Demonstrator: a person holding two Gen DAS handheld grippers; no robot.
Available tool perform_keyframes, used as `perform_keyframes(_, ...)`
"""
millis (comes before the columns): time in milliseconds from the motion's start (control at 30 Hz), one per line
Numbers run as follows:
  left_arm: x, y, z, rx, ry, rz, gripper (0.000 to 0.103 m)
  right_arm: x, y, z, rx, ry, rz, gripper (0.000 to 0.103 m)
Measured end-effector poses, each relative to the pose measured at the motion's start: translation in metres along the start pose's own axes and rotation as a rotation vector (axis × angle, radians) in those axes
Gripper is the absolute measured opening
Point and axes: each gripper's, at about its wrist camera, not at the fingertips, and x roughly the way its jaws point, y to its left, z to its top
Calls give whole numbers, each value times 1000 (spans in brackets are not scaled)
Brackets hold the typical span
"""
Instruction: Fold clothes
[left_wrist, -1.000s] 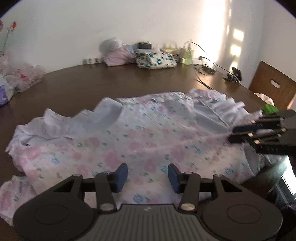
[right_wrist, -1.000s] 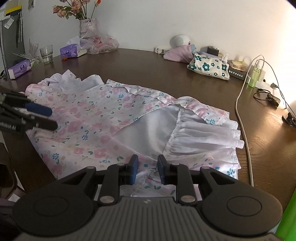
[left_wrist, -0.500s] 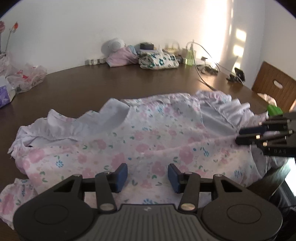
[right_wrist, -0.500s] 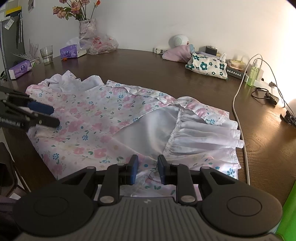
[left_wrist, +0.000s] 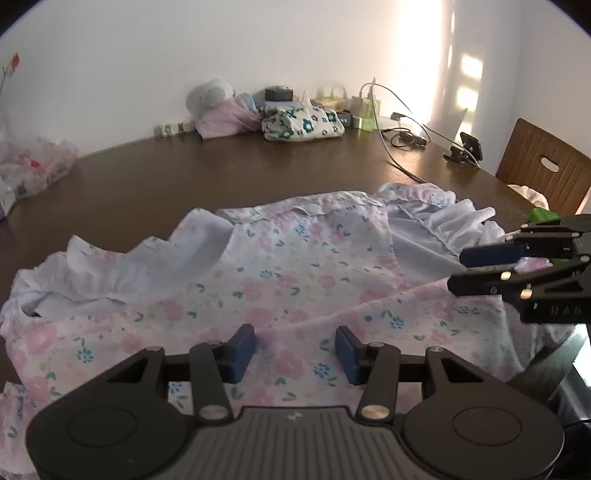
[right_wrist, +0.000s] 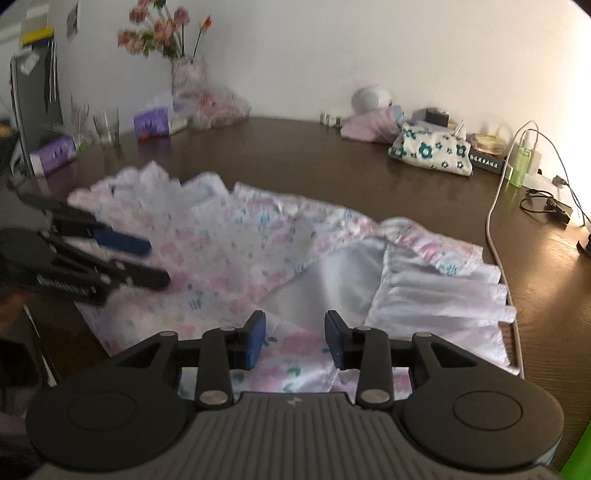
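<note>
1. The left gripper (left_wrist: 295, 348) was black plastic, with two round discs flanking a ribbed grey centre plate that bore a small pale logo.
2. Its jaws carried blue rectangular pads (left_wrist: 242, 346) on angular black linkages fastened with silver screws.
3. The right gripper (right_wrist: 294, 340) had the same build: black body, ribbed grey plate, blue pads, silver screws.
4. White lettering marked each gripper's side, too blurred to read.

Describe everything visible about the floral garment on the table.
The floral garment is thin, light fabric, white with pink flowers and small blue ones, edged in white ruffles. It lies spread and wrinkled on the dark wooden table, one part turned back to show plain white lining, its near edge hanging over the table edge. Both grippers' open jaws sit over it.
</note>
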Motion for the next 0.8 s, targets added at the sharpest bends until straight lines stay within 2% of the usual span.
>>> perform_keyframes(167, -2, 5, -5, 16, -17, -1, 49, -6, -5, -9, 20, 23, 8, 36)
perform_keyframes(300, -7, 7, -4, 27, -9, -39, 49, -16, -12, -11, 34, 68, 22, 36)
perform_keyframes(367, -13, 15, 3, 17, -4, -64, 48, -28, -23, -3, 64, 42, 58, 36)
perform_keyframes(433, -25, 31, 19, -4, -33, -67, 48, -35, -36, 12, 90, -13, 47, 42)
perform_keyframes(500, -32, 45, 44, 16, -62, -33, 51, -31, -48, 27, 77, -47, -12, 42)
perform_keyframes(533, -32, 49, 58, 39, -67, -10, 59, -27, -54, 36, 69, -54, -30, 42)
perform_keyframes(600, -22, 53, 88, 115, -45, 10, 64, -19, -68, 53, 53, -66, -53, 42)
perform_keyframes(700, 4, 60, 103, 121, 9, -39, 64, -7, -90, 73, 58, -43, -55, 44)
perform_keyframes(800, 32, 68, 115, 110, 64, -98, 64, -20, -101, 71, 56, -41, -68, 45)
